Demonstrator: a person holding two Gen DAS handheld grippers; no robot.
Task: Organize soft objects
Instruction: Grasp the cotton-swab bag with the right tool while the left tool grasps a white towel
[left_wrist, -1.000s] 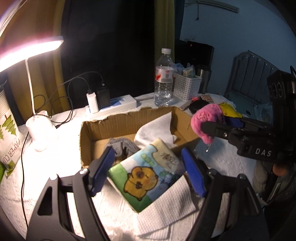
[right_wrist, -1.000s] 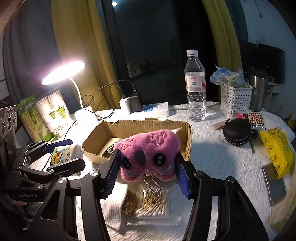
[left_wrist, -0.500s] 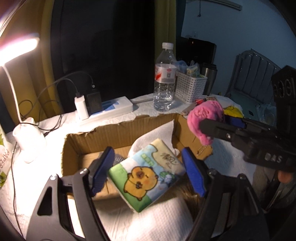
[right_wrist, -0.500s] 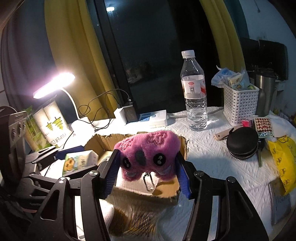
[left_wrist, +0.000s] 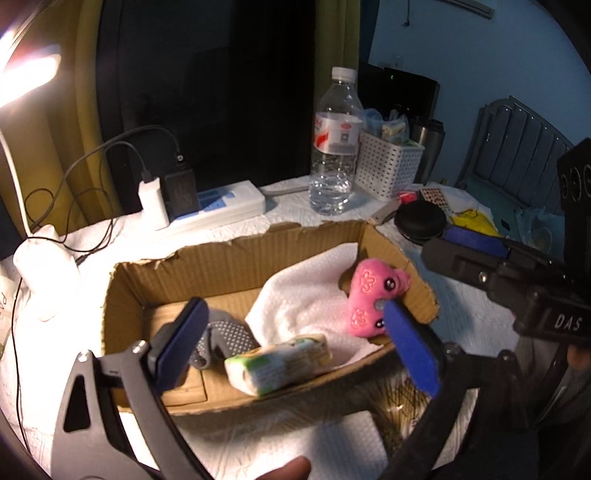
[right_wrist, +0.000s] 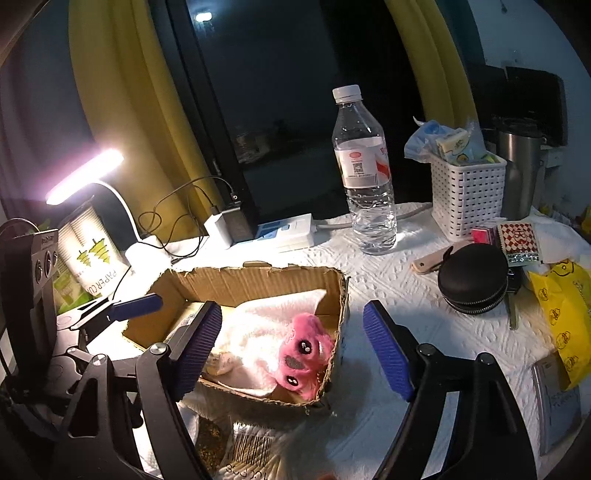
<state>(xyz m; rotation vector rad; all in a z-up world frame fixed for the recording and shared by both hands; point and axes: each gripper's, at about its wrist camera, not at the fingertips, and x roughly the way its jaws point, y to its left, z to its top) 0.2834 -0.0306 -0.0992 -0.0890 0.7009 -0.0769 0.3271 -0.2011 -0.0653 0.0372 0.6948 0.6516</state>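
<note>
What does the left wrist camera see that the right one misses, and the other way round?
Only the left wrist view shows the tissue pack and a grey mesh thing inside the box. Only the right shows the paper cup pack and the lamp head. Both show the pink plush on the white towel, and the bottle.

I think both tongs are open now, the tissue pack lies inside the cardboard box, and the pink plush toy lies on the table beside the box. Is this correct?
Not fully. The pink plush toy lies inside the cardboard box, on the white towel against the box's end wall; the right wrist view shows this. The rest holds: the left tongs and right tongs are open, and the tissue pack lies in the box.
</note>
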